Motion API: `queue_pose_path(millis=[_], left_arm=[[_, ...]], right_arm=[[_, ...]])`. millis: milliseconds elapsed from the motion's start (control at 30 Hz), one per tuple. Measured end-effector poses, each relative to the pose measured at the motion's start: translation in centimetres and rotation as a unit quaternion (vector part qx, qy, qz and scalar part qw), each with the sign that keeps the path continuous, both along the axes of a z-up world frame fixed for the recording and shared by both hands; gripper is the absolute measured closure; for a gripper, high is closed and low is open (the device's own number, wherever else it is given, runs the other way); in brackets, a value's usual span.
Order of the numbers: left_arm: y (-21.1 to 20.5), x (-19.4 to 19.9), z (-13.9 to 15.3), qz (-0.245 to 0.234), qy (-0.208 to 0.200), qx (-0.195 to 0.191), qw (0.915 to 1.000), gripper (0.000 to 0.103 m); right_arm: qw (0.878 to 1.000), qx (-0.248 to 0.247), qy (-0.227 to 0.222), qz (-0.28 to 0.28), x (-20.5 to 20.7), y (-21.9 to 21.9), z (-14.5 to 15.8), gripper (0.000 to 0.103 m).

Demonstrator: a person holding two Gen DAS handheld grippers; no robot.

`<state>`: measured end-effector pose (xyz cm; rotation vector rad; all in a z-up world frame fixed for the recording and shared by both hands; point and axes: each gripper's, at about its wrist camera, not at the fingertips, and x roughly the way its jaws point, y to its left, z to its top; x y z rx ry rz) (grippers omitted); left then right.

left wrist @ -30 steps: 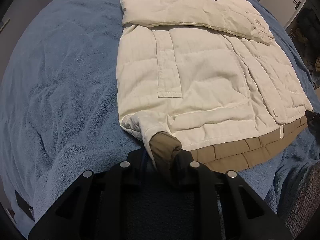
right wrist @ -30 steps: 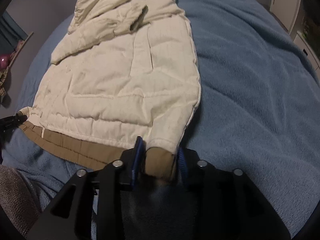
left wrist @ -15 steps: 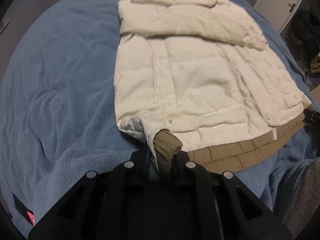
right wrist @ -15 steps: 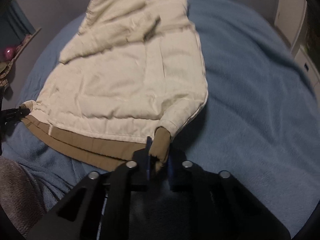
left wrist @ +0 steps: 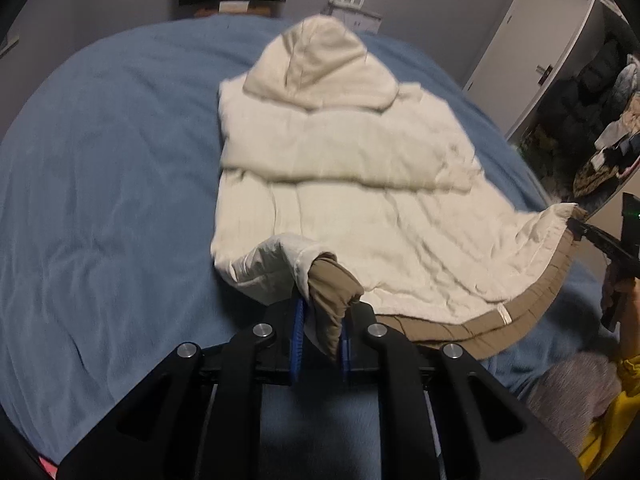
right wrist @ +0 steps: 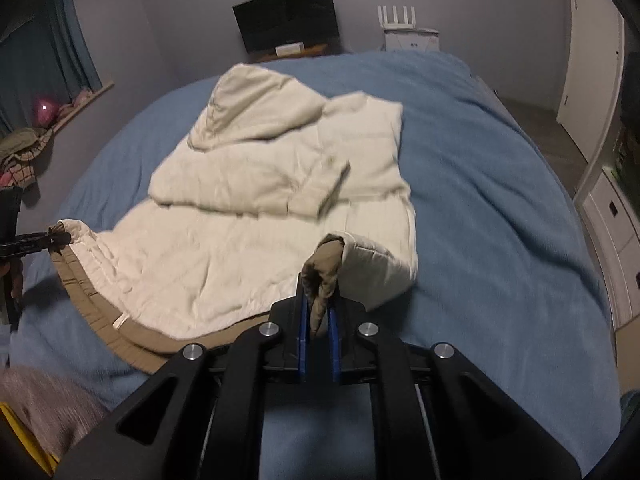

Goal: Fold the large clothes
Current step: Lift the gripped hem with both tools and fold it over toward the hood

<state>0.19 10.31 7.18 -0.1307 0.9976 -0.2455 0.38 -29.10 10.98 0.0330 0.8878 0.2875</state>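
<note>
A cream hooded padded jacket [left wrist: 360, 200] with a tan hem lies on a blue blanket [left wrist: 100, 200], sleeves folded across its chest. My left gripper [left wrist: 322, 320] is shut on the jacket's near left hem corner [left wrist: 332, 292], which is lifted off the blanket. My right gripper [right wrist: 318, 312] is shut on the opposite hem corner [right wrist: 324, 268] of the jacket [right wrist: 260, 240], also raised. Each gripper shows in the other's view: the right one [left wrist: 580, 230] at the far right, the left one [right wrist: 56, 238] at the far left. The hem sags between them.
The blue blanket [right wrist: 500, 200] covers the whole bed. A dark screen [right wrist: 286, 20] stands past the far end. A white door [left wrist: 532, 40] and a heap of clothes [left wrist: 600, 140] are to the right. A person's grey-clad knee [left wrist: 568, 384] is by the near edge.
Both grippers rose with the hem corners, lifting the jacket's lower edge off the blanket. The right gripper's jaws closed tight on its corner. Both views now tilt up toward the far wall.
</note>
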Motion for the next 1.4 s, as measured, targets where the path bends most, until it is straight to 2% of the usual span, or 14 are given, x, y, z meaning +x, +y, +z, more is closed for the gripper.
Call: queue_pose_path(millis=[233, 533, 700, 833, 1033, 1233, 1400], left_arm=[[0.0, 3.1, 2.6, -0.007, -0.035, -0.008, 0.9993, 0.09], [2.4, 5.0, 3.2, 0.012, -0.047, -0.05, 0.9976, 0.09], [2.6, 7.4, 4.2, 0.013, -0.056, -0.039, 0.9976, 0.09], [3.2, 11.0, 5.1, 0.02, -0.058, -0.03, 0.9976, 0.09], [4.5, 17.2, 5.4, 0.048, -0.054, -0.036, 0.9967, 0.09], [5.7, 23.9, 4.9, 0.088, -0.04, -0.051, 0.9941, 0.09], [5.9, 29.3, 4.0, 0.109, -0.025, -0.031, 0.9933, 0.09]], right_arm=[[1.0, 0.011, -0.014, -0.003, 3.2, 0.3, 1.2, 0.098], [0.999, 0.037, -0.026, -0.011, 4.2, -0.3, 2.6, 0.098], [0.998, 0.038, -0.043, -0.008, 6.5, -0.2, 4.3, 0.098], [0.998, 0.037, -0.057, -0.012, 10.1, 0.0, 5.7, 0.098], [0.997, 0.029, -0.067, -0.038, 17.0, 0.1, 6.1, 0.098], [0.995, 0.018, -0.063, -0.075, 25.2, 0.8, 5.2, 0.098], [0.993, 0.011, -0.055, -0.106, 31.3, 1.5, 3.9, 0.098]])
